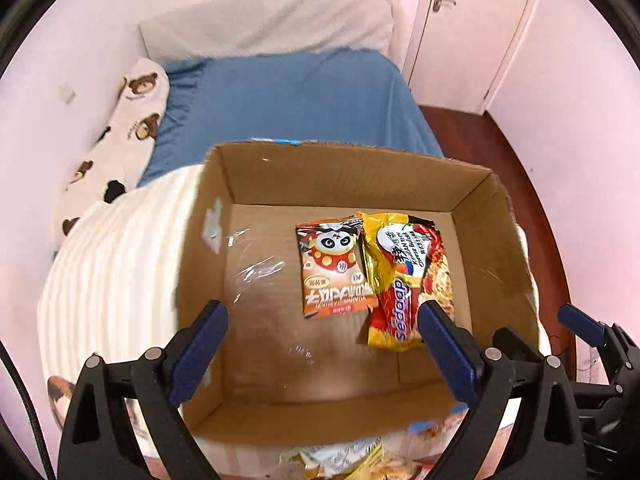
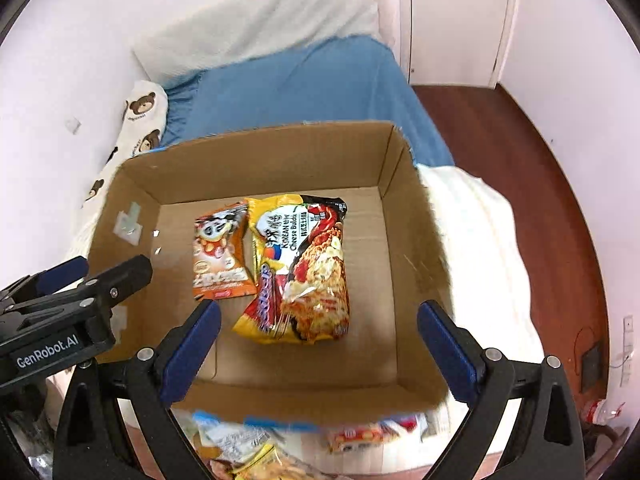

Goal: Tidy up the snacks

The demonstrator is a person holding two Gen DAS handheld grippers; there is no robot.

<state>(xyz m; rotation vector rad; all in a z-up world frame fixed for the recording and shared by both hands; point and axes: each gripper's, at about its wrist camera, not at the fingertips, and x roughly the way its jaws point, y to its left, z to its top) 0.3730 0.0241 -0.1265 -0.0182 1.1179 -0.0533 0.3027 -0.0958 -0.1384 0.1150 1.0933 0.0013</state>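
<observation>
An open cardboard box (image 1: 352, 178) sits on the bed; it also shows in the right wrist view (image 2: 256, 164). Inside lie an orange panda snack packet (image 1: 334, 270) (image 2: 222, 254) and a yellow noodle packet (image 1: 408, 280) (image 2: 304, 268), side by side. My left gripper (image 1: 322, 330) is open and empty above the box's near side. My right gripper (image 2: 318, 330) is open and empty above the near edge. More snack packets (image 2: 256, 452) lie on the bed in front of the box, partly hidden by the grippers.
The box rests on a cream striped blanket (image 1: 120, 264) over a blue sheet (image 1: 292, 96). A bear-print pillow (image 1: 124, 128) lies along the left wall. A wooden floor (image 2: 520, 152) and a white door (image 2: 456, 20) are on the right.
</observation>
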